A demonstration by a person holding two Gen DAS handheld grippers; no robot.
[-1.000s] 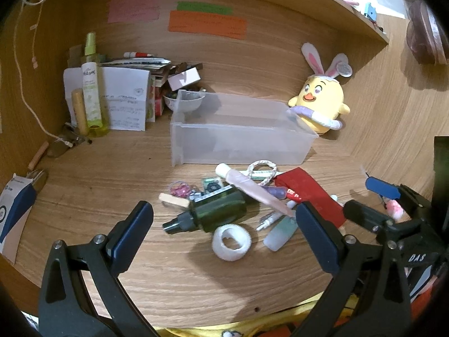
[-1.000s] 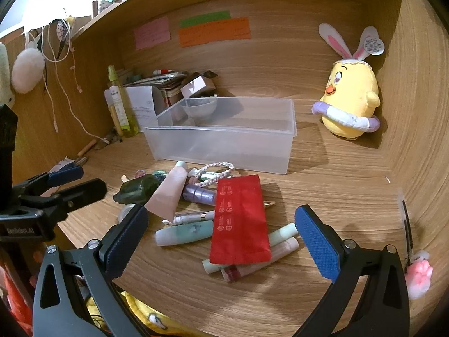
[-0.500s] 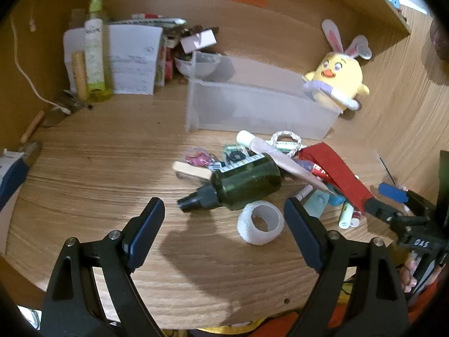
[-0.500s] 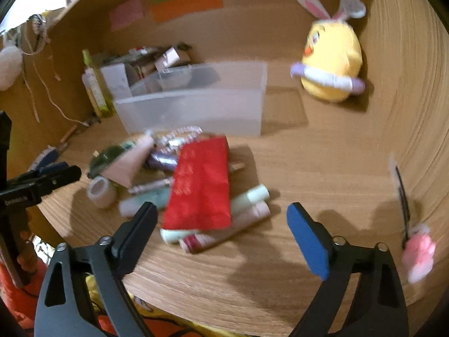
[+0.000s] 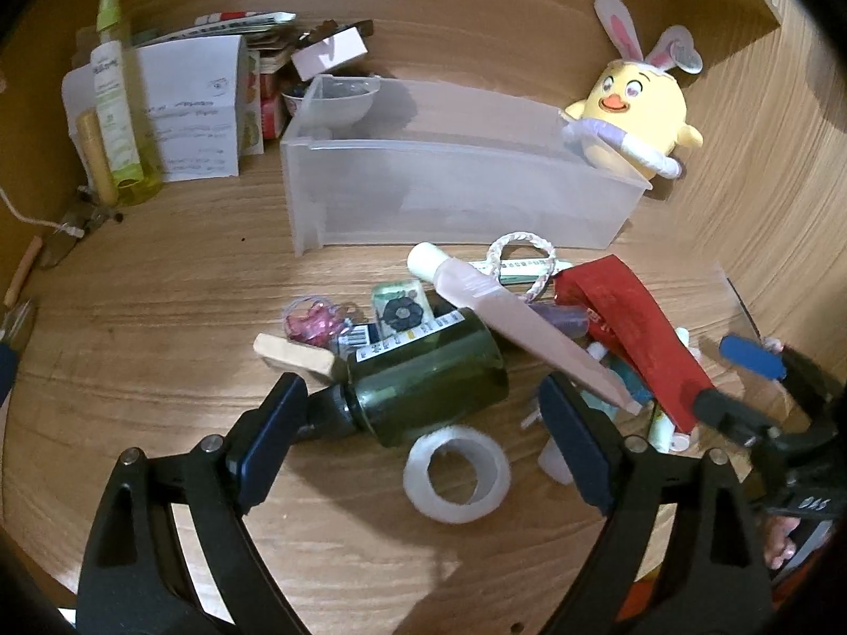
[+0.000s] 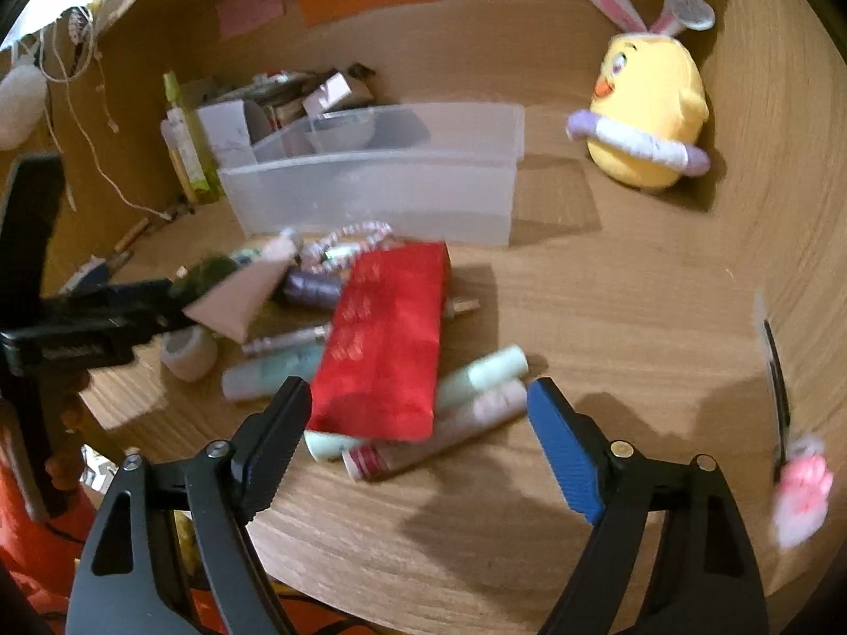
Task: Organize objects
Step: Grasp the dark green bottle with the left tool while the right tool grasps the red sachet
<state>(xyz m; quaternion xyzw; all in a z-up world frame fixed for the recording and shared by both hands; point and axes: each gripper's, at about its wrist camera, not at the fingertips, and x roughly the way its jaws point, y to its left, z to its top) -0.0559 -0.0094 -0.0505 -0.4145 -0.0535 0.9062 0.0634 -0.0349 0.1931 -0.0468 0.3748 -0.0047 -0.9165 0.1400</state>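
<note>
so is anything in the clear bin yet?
No: in the left wrist view the clear bin shows only its bare floor, and the green bottle and tape roll lie on the desk outside it.

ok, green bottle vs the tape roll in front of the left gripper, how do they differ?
The green bottle is dark, see-through and long, lying on its side with a black cap; the tape roll is white, short and ring-shaped, with an open centre. The bottle lies partly under a pink tube; nothing covers the roll. Both rest on the wooden desk.
</note>
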